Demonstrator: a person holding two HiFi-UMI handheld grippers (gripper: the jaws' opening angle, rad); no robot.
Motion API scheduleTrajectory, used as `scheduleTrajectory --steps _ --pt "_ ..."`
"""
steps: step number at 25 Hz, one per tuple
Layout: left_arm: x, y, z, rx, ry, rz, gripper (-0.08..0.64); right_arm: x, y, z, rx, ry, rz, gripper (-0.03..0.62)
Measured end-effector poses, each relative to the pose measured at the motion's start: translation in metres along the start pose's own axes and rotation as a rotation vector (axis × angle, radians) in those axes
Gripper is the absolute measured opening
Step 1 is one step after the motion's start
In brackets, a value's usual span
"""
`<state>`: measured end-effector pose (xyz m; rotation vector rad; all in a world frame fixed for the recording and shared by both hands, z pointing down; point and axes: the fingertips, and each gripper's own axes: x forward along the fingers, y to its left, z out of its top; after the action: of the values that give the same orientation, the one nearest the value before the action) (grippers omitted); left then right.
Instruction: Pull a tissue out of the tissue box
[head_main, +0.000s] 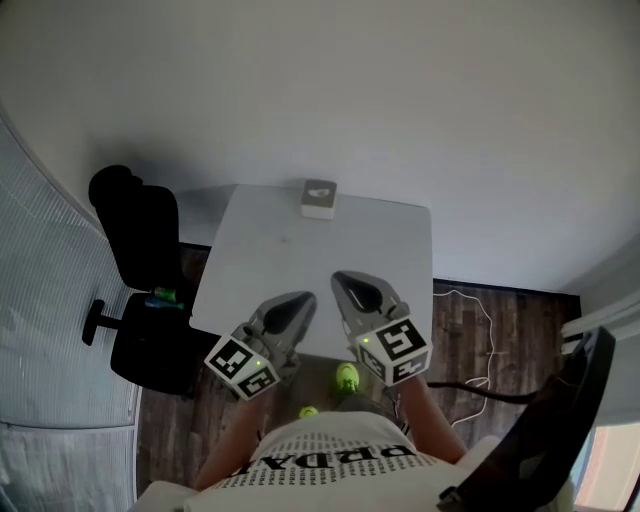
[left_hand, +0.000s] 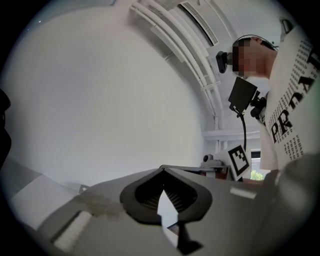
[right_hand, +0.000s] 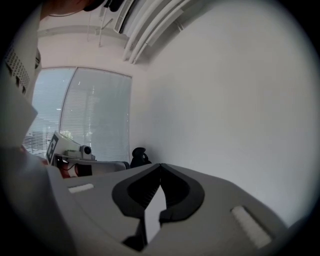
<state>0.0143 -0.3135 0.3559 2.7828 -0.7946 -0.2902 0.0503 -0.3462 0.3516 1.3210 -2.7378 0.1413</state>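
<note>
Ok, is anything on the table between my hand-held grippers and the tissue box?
Nothing visible. The tissue box sits at the far edge of the table. The left hand-held gripper and right hand-held gripper are over its near part, with only bare tabletop between.

Counted 2 grippers, left gripper & right gripper, w/ 2 marker cubes: left cube, right cube. 1 tissue box was well beyond both grippers' tips, on 1 table. 1 office chair stood off to the left of the left gripper's tips.
</note>
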Motion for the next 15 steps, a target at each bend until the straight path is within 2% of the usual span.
scheduleTrajectory --steps 7,15 --pt "0.051 0.032 0.007 0.032 0.006 0.033 -0.009 0.030 -0.053 0.006 0.003 0.004 0.035 0.009" --pt "0.107 0.066 0.008 0.055 0.020 0.091 -0.009 0.057 -0.103 0.012 -0.051 -0.001 0.079 0.009"
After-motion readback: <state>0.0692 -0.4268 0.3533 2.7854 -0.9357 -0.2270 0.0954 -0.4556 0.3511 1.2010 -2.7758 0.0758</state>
